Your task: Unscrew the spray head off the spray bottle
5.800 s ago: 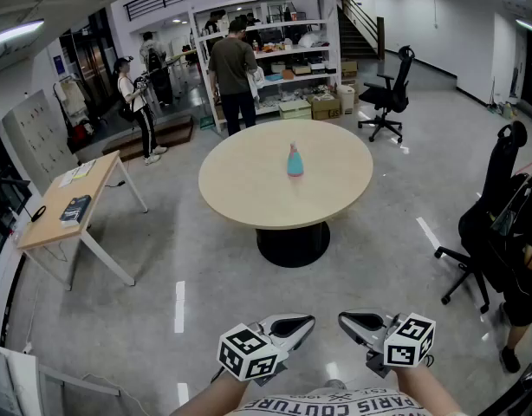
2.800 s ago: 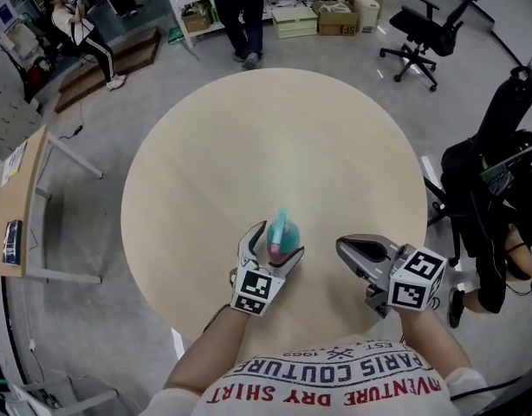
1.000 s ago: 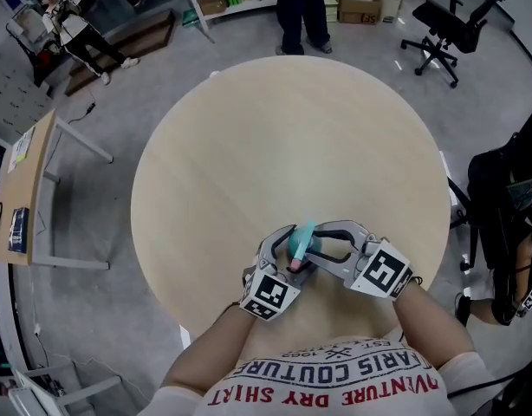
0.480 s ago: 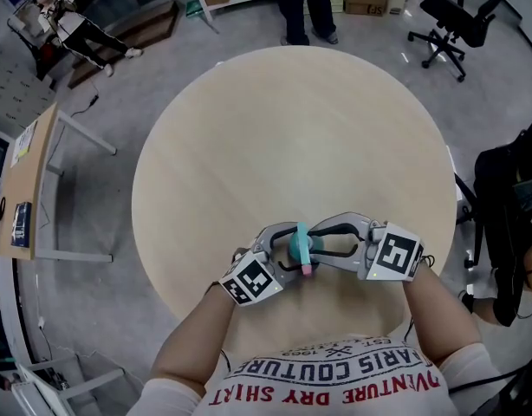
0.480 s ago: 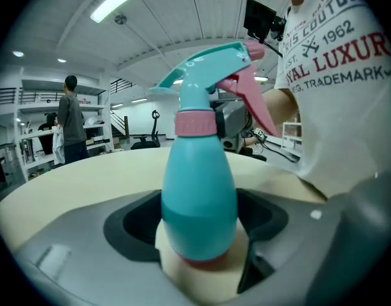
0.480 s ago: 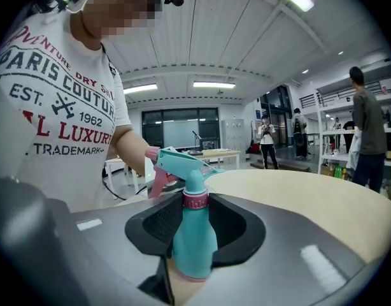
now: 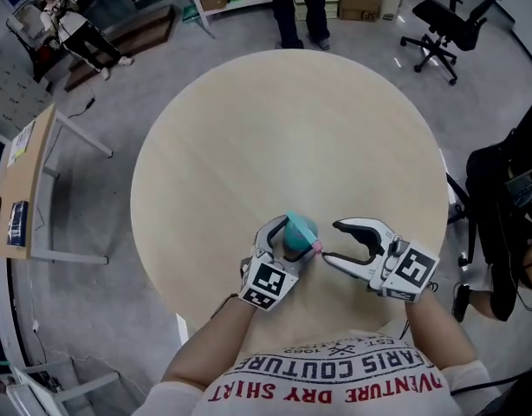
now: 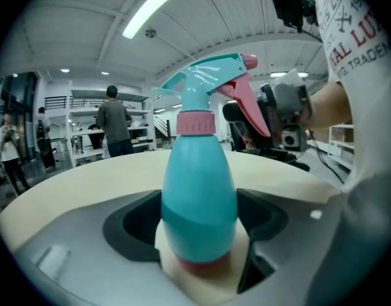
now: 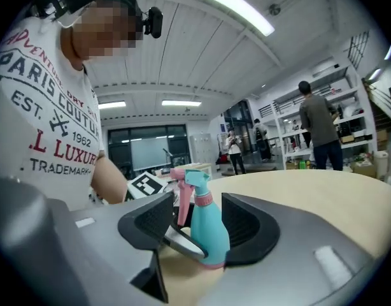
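Spray bottle [image 7: 296, 230], where now?

Stands upright near the 6 o'clock edge of the round table [image 7: 292, 120], pinched low on its teal body by the left gripper [image 7: 292, 239]; wide-set jaws, pads pressed on both flanks.

And the right gripper [image 7: 333, 242]?

Clamped on the spray head [image 8: 208, 85] half a second ago. Now let go and drawn back toward 3 o'clock, jaws opening, nothing between the pads. Sits just beside the pink trigger [image 7: 316, 248], apparently not touching.

Head off, then?

No. Pink collar [image 8: 195, 123] still seated on the neck, head in place. Reads as a release between twists, probably to re-grip for another turn. Unscrewing judged only partly done at best; no telling how loose the thread is. Needs the left hold kept firm meanwhile.
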The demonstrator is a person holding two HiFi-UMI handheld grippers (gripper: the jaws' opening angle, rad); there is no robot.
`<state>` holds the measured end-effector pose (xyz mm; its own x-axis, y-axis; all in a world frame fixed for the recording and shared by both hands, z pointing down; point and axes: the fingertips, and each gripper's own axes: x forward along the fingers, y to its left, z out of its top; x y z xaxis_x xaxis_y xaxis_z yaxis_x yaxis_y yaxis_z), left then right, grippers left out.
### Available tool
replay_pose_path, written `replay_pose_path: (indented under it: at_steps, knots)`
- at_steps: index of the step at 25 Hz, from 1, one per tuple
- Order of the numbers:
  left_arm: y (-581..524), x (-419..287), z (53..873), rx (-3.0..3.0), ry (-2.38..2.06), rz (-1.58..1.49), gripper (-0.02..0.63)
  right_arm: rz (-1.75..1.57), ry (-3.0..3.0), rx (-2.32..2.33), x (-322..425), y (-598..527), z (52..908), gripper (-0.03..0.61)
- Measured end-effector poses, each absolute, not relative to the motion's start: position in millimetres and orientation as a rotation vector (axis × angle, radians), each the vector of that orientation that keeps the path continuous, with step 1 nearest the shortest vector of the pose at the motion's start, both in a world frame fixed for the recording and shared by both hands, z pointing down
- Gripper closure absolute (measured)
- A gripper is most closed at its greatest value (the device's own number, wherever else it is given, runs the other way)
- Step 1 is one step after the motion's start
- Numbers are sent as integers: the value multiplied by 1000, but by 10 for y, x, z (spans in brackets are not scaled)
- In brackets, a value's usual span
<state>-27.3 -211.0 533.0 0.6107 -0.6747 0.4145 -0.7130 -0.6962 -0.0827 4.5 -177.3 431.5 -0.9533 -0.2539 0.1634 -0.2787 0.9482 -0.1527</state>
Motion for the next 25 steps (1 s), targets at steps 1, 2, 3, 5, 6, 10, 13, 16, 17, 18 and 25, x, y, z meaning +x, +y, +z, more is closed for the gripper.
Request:
replay_pose_path:
  at_steps: [1, 2, 3, 5, 6, 10, 13, 16, 17, 18, 25]
  knots:
    - [-2124, -280, 5341, 2693, -1249, 640, 252, 260, -2965, 476, 34, -1780, 4315, 345]
    - [-2136, -282, 5353, 2648, -1309, 631, 252, 252, -2960, 539, 9, -1791, 4340, 342]
    - [-2144, -276, 5361, 2608, -1361, 626, 252, 244, -2948, 587, -25, -1800, 4380, 342]
    - [-2153, -245, 5362, 2552, -1441, 630, 252, 231, -2920, 644, -109, -1820, 4462, 331]
    - [-2155, -228, 5360, 2533, -1470, 632, 252, 220, -2908, 663, -149, -1837, 4489, 330]
    - [-2125, -184, 5359, 2490, -1531, 628, 252, 175, -2895, 684, -301, -1900, 4532, 330]
    - [-2077, -141, 5361, 2494, -1526, 631, 252, 153, -2877, 689, -347, -1935, 4558, 347]
    - [-2039, -119, 5357, 2503, -1510, 638, 252, 116, -2863, 677, -359, -1928, 4574, 417]
    - [-2029, -118, 5359, 2507, -1504, 638, 252, 110, -2866, 668, -357, -1917, 4573, 420]
    - [-2021, -116, 5359, 2514, -1497, 638, 252, 108, -2871, 655, -353, -1908, 4571, 424]
    - [-1904, -116, 5335, 2720, -1191, 619, 265, 87, -2892, 429, -337, -1857, 4536, 437]
